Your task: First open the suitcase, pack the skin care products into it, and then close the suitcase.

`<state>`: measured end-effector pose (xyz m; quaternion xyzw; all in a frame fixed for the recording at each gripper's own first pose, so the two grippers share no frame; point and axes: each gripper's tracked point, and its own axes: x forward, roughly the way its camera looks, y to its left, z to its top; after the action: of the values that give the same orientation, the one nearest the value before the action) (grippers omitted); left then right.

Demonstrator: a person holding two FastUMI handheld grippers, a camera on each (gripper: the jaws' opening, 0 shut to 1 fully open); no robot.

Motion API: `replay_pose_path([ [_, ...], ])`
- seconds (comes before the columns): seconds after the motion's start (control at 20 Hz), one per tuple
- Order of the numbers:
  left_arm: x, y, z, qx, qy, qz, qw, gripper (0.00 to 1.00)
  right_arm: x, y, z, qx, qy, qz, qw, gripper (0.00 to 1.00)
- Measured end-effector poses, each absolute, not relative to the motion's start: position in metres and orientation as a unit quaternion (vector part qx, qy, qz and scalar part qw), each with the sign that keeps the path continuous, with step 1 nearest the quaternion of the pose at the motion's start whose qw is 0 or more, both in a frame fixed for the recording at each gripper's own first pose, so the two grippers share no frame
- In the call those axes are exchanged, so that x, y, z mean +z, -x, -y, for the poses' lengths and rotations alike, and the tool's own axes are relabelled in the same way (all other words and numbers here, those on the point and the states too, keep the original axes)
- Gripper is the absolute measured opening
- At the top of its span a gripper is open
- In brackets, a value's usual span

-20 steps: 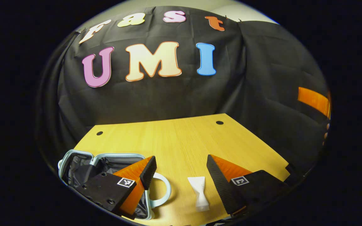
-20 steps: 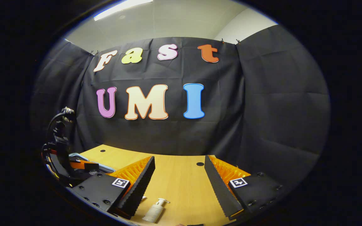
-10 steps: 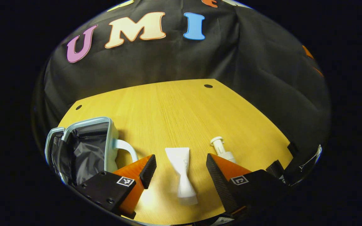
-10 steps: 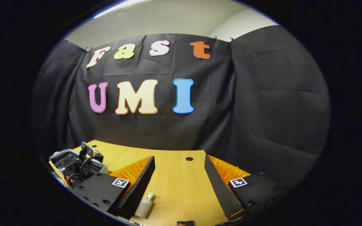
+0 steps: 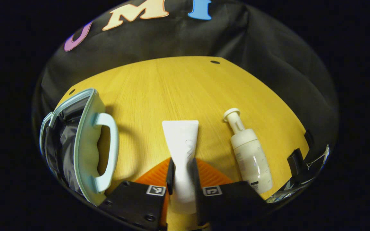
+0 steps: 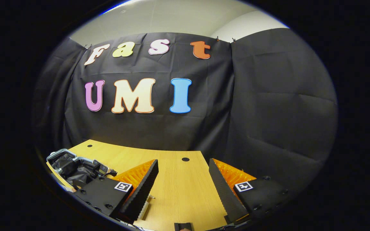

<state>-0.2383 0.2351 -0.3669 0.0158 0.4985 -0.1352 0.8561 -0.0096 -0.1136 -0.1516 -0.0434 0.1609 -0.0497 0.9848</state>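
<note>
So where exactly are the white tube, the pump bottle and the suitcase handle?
white tube (image 5: pixel 181 136), left gripper view, its flat wide end.
pump bottle (image 5: pixel 251 154), left gripper view, its body.
suitcase handle (image 5: pixel 111 144), left gripper view, its long outer bar.

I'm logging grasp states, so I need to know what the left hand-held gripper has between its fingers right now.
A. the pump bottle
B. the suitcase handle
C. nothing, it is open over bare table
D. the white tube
D: in the left gripper view, both fingers of the left hand-held gripper press on the lower part of the white tube, while the pump bottle lies free beside it and the suitcase stands apart.
</note>
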Motion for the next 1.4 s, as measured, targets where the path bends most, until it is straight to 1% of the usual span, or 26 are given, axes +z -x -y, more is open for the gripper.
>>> replay_pose_path([
  [0.05, -0.365, 0.237, -0.234, -0.141, -0.008, -0.498, 0.856, 0.24, -0.153, 0.010, 0.112, -0.050, 0.043, -0.162, 0.985, 1.00],
  [0.1, -0.363, 0.237, -0.233, -0.141, 0.005, -0.500, 0.854, 0.21, -0.152, 0.009, 0.110, -0.049, 0.042, -0.162, 0.985, 1.00],
  [0.15, -0.360, 0.235, -0.234, -0.137, 0.013, -0.500, 0.855, 0.14, -0.154, 0.009, 0.108, -0.048, 0.042, -0.162, 0.985, 1.00],
  [0.25, -0.348, 0.229, -0.237, -0.136, 0.013, -0.489, 0.861, 0.11, -0.155, 0.008, 0.104, -0.045, 0.041, -0.162, 0.985, 1.00],
  [0.5, -0.298, 0.203, -0.241, -0.146, 0.021, -0.449, 0.881, 0.10, -0.161, 0.002, 0.085, -0.028, 0.033, -0.166, 0.985, 1.00],
  [0.8, -0.249, 0.178, -0.278, -0.122, 0.026, -0.406, 0.905, 0.10, -0.166, -0.008, 0.057, -0.005, 0.024, -0.165, 0.986, 1.00],
  [1.1, -0.237, 0.173, -0.353, -0.067, 0.015, -0.399, 0.914, 0.10, -0.173, -0.024, 0.020, 0.016, 0.014, -0.166, 0.986, 1.00],
  [1.4, -0.245, 0.179, -0.434, -0.013, 0.011, -0.410, 0.912, 0.10, -0.181, -0.037, -0.019, 0.032, 0.017, -0.169, 0.985, 1.00],
])
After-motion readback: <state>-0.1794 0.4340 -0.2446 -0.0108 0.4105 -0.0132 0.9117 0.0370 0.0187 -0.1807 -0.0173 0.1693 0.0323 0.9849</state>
